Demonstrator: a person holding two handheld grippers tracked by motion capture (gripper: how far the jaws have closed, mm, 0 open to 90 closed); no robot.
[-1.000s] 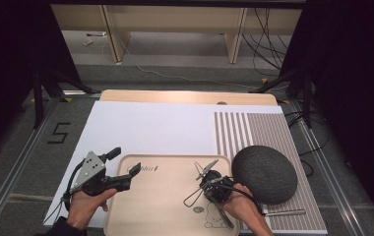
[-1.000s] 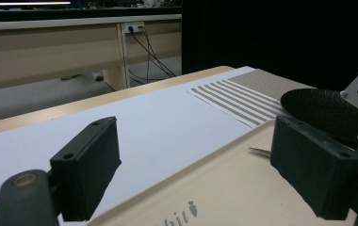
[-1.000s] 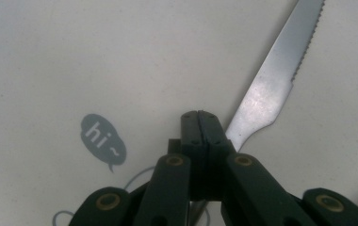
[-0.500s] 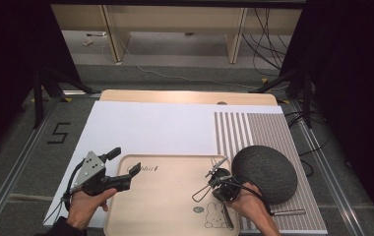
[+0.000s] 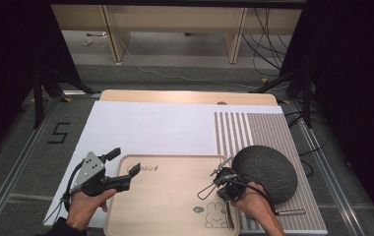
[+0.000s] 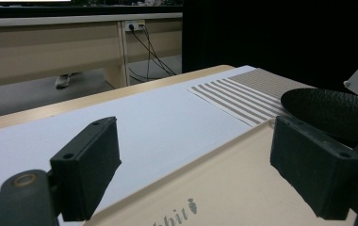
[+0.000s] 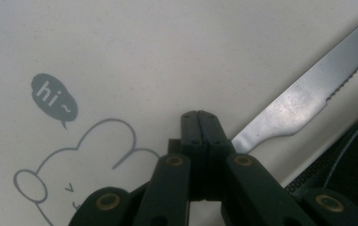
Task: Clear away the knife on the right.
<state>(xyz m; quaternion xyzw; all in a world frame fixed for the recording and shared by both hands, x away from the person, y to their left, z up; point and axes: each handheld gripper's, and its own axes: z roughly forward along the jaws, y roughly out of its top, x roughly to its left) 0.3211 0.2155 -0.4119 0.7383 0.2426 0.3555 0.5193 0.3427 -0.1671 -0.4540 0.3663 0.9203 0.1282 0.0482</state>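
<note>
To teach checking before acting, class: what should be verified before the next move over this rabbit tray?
1. Left gripper open: ok.
2. Right gripper free to grasp: not ok, jaws shut.
3. Knife lying flat on the wooden tray: ok.
4. Knife gripped: not ok, its blade lies beside the shut jaws.
5. Dark round dish apart from the tray's edge: cannot tell.

The right claw [image 5: 218,188] has moved right across the tray [image 5: 170,196], toward the dark bowl [image 5: 265,172]. It now points down beside the knife [image 7: 304,101], with its jaws closed together.
</note>
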